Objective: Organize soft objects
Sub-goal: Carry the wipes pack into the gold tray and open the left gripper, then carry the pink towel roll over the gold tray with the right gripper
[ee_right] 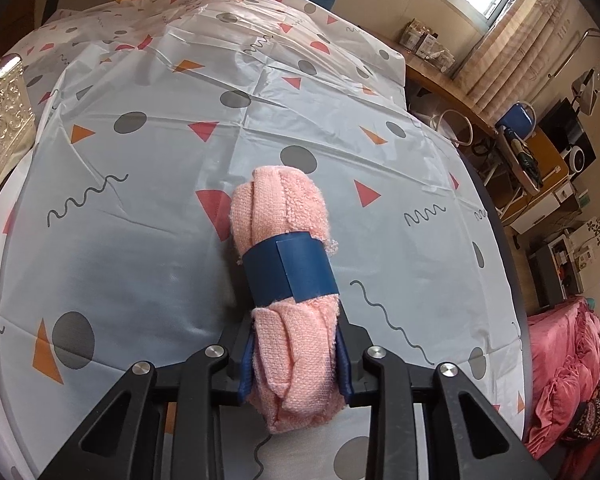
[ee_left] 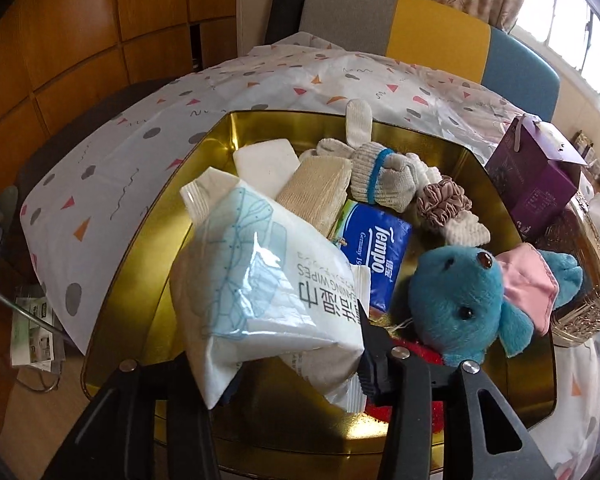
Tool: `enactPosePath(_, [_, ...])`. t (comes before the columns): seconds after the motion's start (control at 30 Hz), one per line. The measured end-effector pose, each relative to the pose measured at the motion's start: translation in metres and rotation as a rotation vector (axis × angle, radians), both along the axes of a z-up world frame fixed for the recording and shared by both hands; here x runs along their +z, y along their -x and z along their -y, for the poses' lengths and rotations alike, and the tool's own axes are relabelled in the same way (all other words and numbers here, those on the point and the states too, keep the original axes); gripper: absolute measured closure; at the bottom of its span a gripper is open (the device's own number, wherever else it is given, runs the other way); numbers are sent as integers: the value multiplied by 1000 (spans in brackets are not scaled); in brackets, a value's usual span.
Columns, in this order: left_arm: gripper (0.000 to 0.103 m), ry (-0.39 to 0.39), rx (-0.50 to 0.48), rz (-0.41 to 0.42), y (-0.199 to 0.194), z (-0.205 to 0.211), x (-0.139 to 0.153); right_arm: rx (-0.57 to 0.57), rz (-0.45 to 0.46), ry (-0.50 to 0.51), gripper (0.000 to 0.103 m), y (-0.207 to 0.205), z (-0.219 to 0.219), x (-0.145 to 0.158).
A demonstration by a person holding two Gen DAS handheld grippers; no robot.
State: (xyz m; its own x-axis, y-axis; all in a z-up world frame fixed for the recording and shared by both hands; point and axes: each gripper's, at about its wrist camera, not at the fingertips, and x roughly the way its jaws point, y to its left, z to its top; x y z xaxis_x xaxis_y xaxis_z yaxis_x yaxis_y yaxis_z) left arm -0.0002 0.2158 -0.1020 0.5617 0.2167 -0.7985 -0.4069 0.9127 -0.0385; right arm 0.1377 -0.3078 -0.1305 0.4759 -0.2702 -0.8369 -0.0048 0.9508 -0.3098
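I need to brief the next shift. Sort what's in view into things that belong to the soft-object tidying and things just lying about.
Part of the job:
- wipes pack, held in the left gripper
- pink rolled towel, held in the right gripper
- gold tin
- blue plush toy
- knit gloves
- scrunchie
- Tempo tissues

Lying about:
- purple box
- embossed metal box
- tablecloth

My left gripper point(ee_left: 296, 364) is clamped on a white plastic pack of wet wipes point(ee_left: 260, 280), held over the gold metal tin point(ee_left: 148, 264), near the blue plush toy point(ee_left: 472, 300) and blue Tempo tissue packet point(ee_left: 376, 252) inside.
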Motion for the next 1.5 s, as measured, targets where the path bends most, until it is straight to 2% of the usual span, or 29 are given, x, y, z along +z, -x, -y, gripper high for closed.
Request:
enactPosePath(0.03, [50,-5,-3,5,0,0,2,1,0,2,72,0,-1,0])
enactPosePath(0.1, [39,-31,2,15,0,0,7,2,2,6,72,1,-1,-1])
enactPosePath(0.13, [38,-42,9,22,1,0,9,3,3,7,72,1,-1,-1])
enactPosePath(0.4, [31,-75,13,105,9,3,42,-3,11,9,72,3,-3,-2])
enactPosePath(0.63, [25,-115,-55,189,16,20,74,-22,17,5,72,3,-3,-2])
enactPosePath(0.77, [24,-93,-98,207,18,30,81,-55,16,-26,72,1,0,0])
enactPosePath(1.0, [24,-83,-161,214,20,46,82,-114,26,-60,72,-2,1,1])
enactPosePath(1.5, [24,-74,-207,181,18,57,70,-160,56,-150,72,-15,-10,12])
